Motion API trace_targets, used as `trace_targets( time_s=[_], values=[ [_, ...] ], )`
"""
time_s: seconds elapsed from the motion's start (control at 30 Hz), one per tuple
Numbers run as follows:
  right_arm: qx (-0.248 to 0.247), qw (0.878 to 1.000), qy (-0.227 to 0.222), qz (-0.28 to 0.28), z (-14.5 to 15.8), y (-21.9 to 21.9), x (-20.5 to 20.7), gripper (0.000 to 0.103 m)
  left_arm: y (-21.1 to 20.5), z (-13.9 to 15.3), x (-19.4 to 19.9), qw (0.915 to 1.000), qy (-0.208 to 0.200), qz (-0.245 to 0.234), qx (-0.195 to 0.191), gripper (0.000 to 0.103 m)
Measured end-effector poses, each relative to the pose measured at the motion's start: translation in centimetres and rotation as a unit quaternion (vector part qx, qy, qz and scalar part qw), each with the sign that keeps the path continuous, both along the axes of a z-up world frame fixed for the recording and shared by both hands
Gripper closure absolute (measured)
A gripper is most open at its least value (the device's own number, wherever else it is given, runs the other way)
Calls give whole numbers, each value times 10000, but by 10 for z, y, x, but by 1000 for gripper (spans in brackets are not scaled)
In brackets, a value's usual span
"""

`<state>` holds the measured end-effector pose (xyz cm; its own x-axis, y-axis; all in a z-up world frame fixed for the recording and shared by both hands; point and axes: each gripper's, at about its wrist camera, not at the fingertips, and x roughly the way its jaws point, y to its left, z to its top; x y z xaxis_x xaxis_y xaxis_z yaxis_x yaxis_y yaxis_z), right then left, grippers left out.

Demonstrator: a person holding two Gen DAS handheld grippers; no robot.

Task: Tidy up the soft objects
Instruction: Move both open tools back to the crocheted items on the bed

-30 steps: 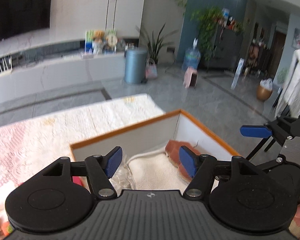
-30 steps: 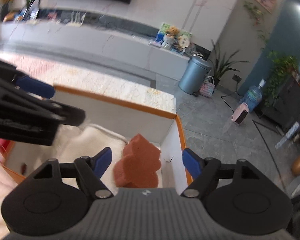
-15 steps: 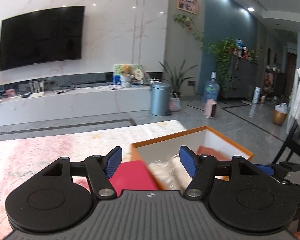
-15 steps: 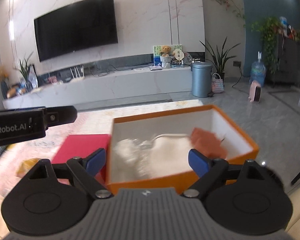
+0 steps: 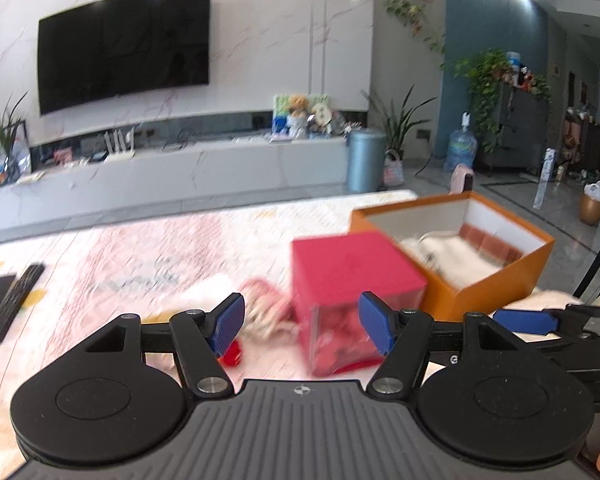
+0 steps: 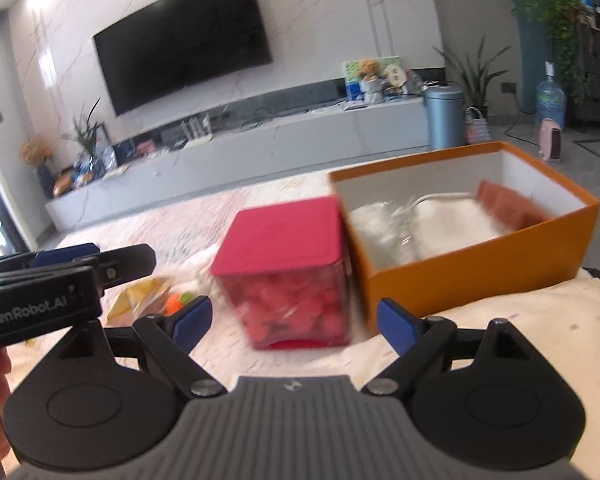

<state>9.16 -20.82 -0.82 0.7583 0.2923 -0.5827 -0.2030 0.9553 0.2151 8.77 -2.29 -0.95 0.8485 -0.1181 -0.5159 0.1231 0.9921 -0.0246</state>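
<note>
On the far left of the table (image 5: 148, 240), a dark remote control (image 5: 14, 302) lies flat on the patterned cloth. The left gripper (image 5: 300, 322) is held above the table with its jaws apart and nothing between them. Ahead of it, slightly left, blurred pink and white soft items (image 5: 260, 308) lie loose on the cloth. In the right wrist view, yellow and orange items (image 6: 152, 294) lie near these; their type cannot be determined. A clear box with a red lid (image 6: 284, 268) stands at centre and holds pink soft pieces. Just beside it on the right stands an open orange box (image 6: 480, 268) containing a white fluffy cloth (image 6: 452, 224) and a rust-coloured sponge (image 6: 508, 202) against its far right wall. The right gripper (image 6: 290, 318) is positioned before both boxes with its jaws apart and empty. A cream cloth (image 6: 540, 320) lies at lower right.
</note>
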Motion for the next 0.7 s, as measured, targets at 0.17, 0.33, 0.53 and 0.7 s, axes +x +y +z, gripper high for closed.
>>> trace_targets(
  time_s=[0.17,0.33,0.53,0.7],
  values=[
    [-237,9993,11,302,-5,29,-7,15,33,-16,-12,9995,151,286,-56,26],
    [-436,9977,56,512,-11,54,-4,21,69,-31,-23,9974,258,665,-121,26],
    [-611,9950,141,781,-23,81,-1,28,103,-55,-29,9917,553,1126,-289,30],
    [-699,9921,260,1009,-30,102,6,40,120,-69,-31,9870,734,1272,-656,31]
  ],
)
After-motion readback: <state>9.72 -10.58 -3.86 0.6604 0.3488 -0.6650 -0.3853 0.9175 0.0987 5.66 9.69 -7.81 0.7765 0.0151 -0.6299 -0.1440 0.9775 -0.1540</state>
